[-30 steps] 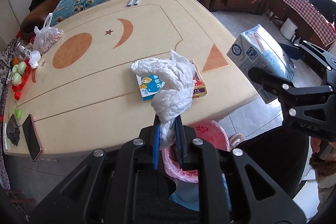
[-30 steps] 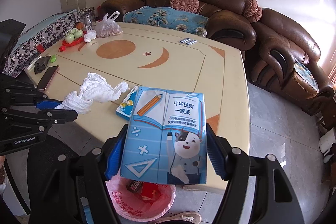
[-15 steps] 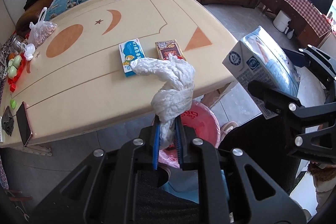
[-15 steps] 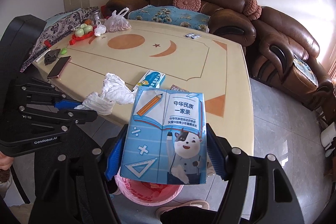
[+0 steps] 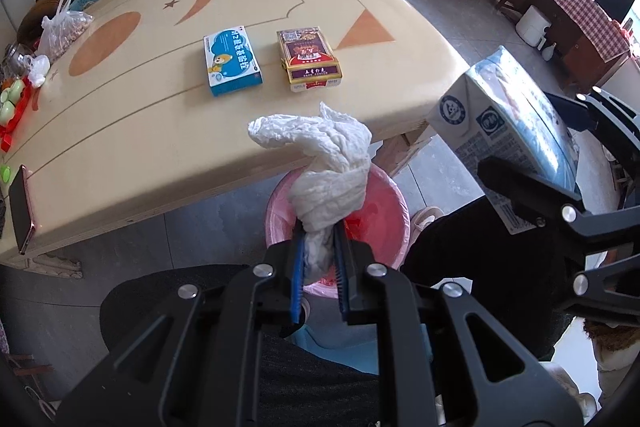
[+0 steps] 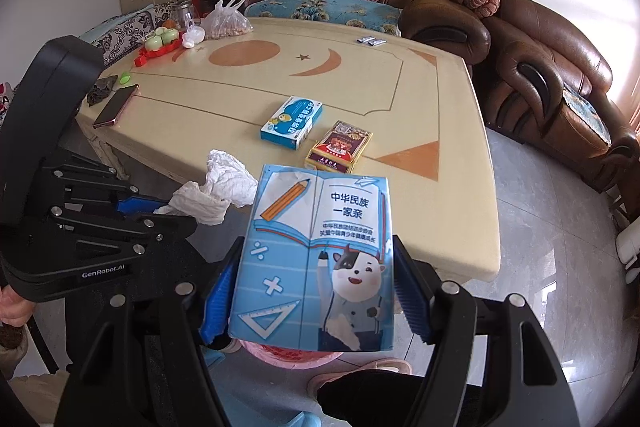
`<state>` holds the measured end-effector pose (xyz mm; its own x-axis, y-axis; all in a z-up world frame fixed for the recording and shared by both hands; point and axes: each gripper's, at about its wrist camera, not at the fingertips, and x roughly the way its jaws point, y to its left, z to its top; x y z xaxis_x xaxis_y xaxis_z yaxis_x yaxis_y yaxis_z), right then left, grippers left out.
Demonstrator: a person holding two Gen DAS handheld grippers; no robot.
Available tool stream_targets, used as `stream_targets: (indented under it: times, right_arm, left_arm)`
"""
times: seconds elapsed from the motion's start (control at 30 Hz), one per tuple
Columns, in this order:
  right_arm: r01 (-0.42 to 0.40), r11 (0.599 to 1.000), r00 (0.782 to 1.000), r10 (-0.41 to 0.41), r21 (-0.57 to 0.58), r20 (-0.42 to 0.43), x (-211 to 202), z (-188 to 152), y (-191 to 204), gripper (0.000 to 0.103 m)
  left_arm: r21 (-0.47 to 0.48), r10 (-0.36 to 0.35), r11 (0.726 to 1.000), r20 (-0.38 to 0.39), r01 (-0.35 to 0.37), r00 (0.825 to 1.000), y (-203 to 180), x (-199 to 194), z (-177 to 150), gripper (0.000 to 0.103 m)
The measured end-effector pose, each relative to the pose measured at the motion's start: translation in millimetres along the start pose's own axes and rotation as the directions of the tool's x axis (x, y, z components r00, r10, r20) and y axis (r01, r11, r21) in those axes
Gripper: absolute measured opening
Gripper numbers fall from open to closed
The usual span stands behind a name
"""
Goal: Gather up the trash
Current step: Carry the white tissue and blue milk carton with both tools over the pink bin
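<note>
My left gripper (image 5: pixel 320 233) is shut on a crumpled white tissue (image 5: pixel 332 163), which hangs just past the table edge above a pink-lined bin (image 5: pixel 388 195) on the floor. In the right wrist view my right gripper (image 6: pixel 316 247) is shut on a blue milk carton (image 6: pixel 316 259) printed with a cartoon cow. The carton is tilted above the bin (image 6: pixel 288 357), whose rim shows below it. The left gripper (image 6: pixel 160 211) and tissue (image 6: pixel 220 187) are at its left. From the left wrist view the carton (image 5: pixel 500 115) is at the right.
A blue medicine box (image 5: pixel 232 63) and a red-and-gold pack (image 5: pixel 310 59) lie near the edge of the cream table (image 5: pixel 160 147). A phone (image 5: pixel 20 211), a bag of nuts (image 5: pixel 64 27) and small items sit at the far left. Brown sofas stand behind. A person's dark-clad legs (image 5: pixel 480 251) are beside the bin.
Both grippers have drawn back from the table and sunk. The tissue now hangs over the pink bin instead of the tabletop. The carton has come down closer to the bin. Both grips are unchanged.
</note>
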<state>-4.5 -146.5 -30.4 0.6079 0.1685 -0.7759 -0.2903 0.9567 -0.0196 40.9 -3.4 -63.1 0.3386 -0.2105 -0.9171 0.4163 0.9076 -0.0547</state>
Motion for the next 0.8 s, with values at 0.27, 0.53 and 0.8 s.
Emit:
stream_targets:
  times: [0.27,0.53,0.8]
  right_arm:
    - [-0.023,0.999,0.998,0.024,0.024,-0.063,30.3,-19.3,4.4,0.067]
    - [-0.041,0.998,0.988,0.049,0.055,-0.146,71.6,-39.8,3.4,0.067]
    - [-0.057,0.993,0.972,0.078,0.099,-0.224,112.5,-58.5,-3.0,0.067]
  left_arm:
    - [-0.01,-0.018,1.0,-0.044,0.017,0.999,-0.4,23.7,-12.0,0.014]
    - [-0.019,-0.033,0.999,-0.126,0.031,0.992,-2.8,67.1,-25.9,0.014]
    - [-0.019,-0.011,1.0,-0.196,0.007,0.98,-8.3,116.2,-31.0,0.014]
